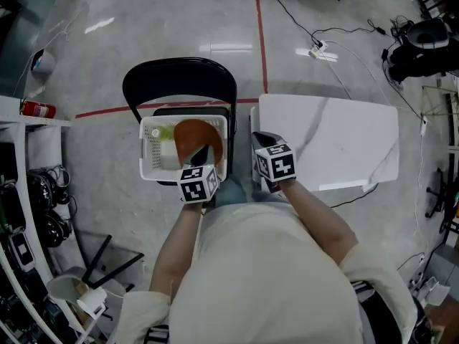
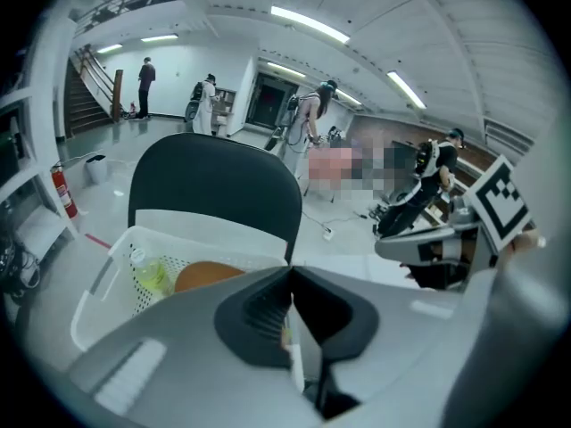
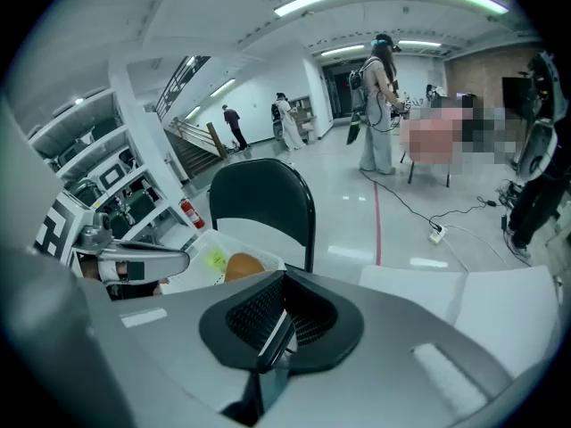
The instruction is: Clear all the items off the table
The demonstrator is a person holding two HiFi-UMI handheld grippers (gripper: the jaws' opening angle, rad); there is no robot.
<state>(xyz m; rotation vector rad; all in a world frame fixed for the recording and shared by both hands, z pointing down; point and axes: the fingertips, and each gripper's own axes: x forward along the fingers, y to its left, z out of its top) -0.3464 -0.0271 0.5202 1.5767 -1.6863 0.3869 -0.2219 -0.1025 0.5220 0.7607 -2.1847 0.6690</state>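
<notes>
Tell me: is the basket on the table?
No, the basket sits on the chair, beside the table.

Head view steeply down; gripper views forward, sharing basket (image 1: 151, 156).

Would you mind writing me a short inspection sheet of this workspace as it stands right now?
Surface: white table, top bare; nothing seen on it.
Job's things: orange round item and green-tinted bottle lie in the white basket, which sits on the black chair.
Clutter: nothing seen.
Grippers: left hand-held gripper shut and empty, by the basket's near edge; right hand-held gripper shut and empty, at the table's near left corner.
Cables: power strip with its lead on the floor beyond the table.
Surroundings: fire extinguisher and shelving at left, red floor tape, people in the background.
</notes>
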